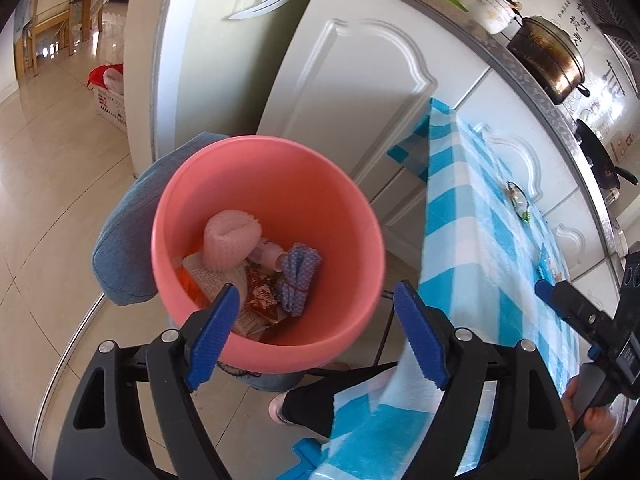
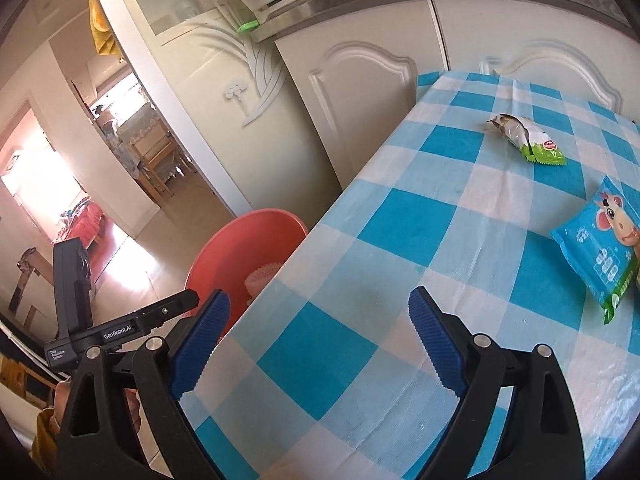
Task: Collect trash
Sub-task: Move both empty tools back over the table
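Left wrist view angled down into pink bin (image 1: pixel 268 240), right wrist view across checked table (image 2: pixel 400 280), both sharing bin.

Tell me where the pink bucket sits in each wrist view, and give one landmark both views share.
Left wrist view: the pink bucket fills the centre, open mouth up, trash inside, just beyond the tongs.
Right wrist view: the pink bucket is lower left of centre, partly hidden behind the table edge.
Shared landmark: the blue-and-white checked tablecloth, beside the bucket in both.
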Demonstrator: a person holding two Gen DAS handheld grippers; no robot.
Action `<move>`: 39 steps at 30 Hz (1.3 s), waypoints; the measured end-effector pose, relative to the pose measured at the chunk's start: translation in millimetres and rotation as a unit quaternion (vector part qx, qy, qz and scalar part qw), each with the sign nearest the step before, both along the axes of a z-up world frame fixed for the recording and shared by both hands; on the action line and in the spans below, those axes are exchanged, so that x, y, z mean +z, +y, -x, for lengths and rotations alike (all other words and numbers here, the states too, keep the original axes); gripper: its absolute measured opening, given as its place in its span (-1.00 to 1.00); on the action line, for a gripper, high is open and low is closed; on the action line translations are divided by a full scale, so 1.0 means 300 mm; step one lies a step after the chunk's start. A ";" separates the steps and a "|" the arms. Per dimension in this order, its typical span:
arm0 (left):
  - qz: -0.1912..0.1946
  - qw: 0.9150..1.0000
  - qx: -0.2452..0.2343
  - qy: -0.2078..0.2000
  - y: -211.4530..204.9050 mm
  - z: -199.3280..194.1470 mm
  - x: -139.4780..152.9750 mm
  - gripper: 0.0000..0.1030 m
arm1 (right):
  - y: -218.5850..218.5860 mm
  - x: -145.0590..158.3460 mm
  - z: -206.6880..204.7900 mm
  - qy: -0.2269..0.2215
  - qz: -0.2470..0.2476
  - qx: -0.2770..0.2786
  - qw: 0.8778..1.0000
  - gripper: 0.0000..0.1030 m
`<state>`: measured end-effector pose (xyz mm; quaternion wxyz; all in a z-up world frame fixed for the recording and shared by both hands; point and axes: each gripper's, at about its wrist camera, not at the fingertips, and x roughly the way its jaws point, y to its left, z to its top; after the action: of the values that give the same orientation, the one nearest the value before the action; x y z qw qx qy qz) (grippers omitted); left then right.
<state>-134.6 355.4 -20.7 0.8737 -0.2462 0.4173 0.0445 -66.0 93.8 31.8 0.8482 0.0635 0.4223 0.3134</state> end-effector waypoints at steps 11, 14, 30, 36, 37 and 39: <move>-0.014 0.999 -0.037 -0.018 -0.140 -0.003 0.085 0.59 | -0.093 0.019 0.063 -0.010 -0.026 -0.005 1.000 0.75; -0.018 0.998 -0.046 -0.023 -0.176 -0.002 0.104 0.61 | -0.127 0.032 0.073 -0.016 -0.031 -0.011 0.999 0.75; -0.043 0.994 -0.101 -0.029 -0.378 -0.012 0.165 0.63 | -0.445 0.079 0.092 -0.041 -0.090 -0.105 0.990 0.75; -0.050 0.990 -0.127 -0.030 -0.457 -0.019 0.173 0.63 | -0.665 0.060 0.035 -0.029 -0.073 -0.218 0.973 0.75; -0.051 0.990 -0.131 -0.029 -0.469 -0.020 0.172 0.63 | -0.697 0.047 0.021 -0.019 -0.072 -0.231 0.970 0.75; -0.053 0.988 -0.140 -0.028 -0.495 -0.022 0.170 0.64 | -0.740 0.022 -0.011 0.001 -0.063 -0.243 0.968 0.75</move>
<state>-128.0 206.8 30.2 0.8944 -0.1405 0.4199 -0.0629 -62.7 -128.2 38.3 0.8926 0.2178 0.3749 0.1236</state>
